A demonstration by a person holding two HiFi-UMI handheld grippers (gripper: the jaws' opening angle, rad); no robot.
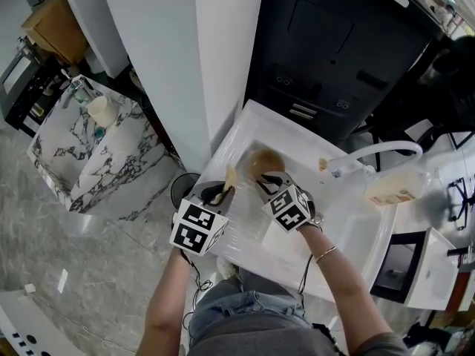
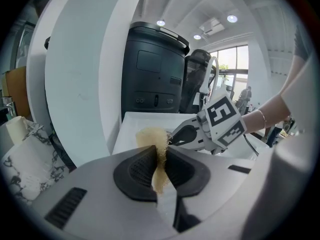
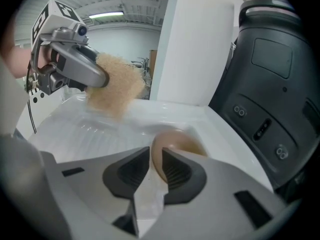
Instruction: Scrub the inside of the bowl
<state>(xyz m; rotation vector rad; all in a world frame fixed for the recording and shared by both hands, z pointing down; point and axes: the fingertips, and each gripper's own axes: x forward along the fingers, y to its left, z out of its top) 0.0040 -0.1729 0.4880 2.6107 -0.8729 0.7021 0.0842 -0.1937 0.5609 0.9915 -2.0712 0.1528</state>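
- The left gripper (image 2: 160, 154) has its jaws pinched tight on a tan, coarse scrub pad (image 2: 152, 140), which sticks up from between them.
- The right gripper (image 3: 156, 156) has its jaws narrowed onto the near rim of the brown bowl (image 3: 176, 143), one jaw inside the wall and one outside.
- The bowl (image 1: 265, 162) sits low in the white sink (image 1: 347, 215), toward its far left part. The pad (image 1: 230, 176) hangs just left of it, not touching.
- To scrub well, I judge the pad should go over the rim and press flat on the inner wall. It should then sweep in circles from the bottom up to the edge.
- The right gripper's hold looks thin, on the rim only. Tilting the opening toward the left gripper and resting the bowl on the sink floor should stop it twisting under pressure.
- The pad is soft and held by one edge, so firm, short strokes should work better than long ones that fold it over.
- No brand or wording can be read anywhere. The marker cube (image 2: 225, 118) on the right gripper shows only black-and-white squares.
- The dark appliance (image 1: 334, 43) on the far side of the sink has buttons but no legible label.
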